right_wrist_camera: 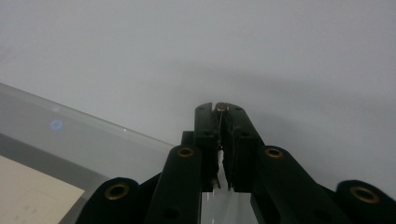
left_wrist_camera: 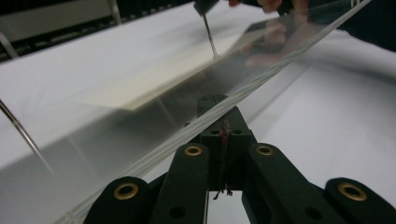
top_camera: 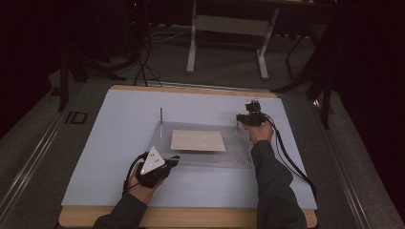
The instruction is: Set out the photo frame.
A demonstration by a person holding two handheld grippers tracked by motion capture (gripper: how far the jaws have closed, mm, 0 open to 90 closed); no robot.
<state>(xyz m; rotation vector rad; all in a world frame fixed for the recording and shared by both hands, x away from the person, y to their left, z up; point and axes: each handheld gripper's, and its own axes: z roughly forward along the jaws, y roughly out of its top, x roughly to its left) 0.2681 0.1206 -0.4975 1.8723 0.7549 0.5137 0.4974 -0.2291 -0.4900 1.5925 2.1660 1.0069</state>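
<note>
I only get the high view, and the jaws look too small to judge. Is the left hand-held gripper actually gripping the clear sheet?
Observer: Yes. The left hand-held gripper is shut on the near edge of the clear sheet.
Operator: And the right one?
Observer: The right hand-held gripper is shut on the top of a thin upright metal pin.
Operator: Where does that pin end?
Observer: Its lower tip meets the sheet beside the beige paper.

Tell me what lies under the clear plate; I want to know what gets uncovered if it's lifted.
A beige paper sheet shows through the clear plate, lying on the white table. The plate is transparent, so little is hidden; whether paper and plate touch cannot be told.
</note>
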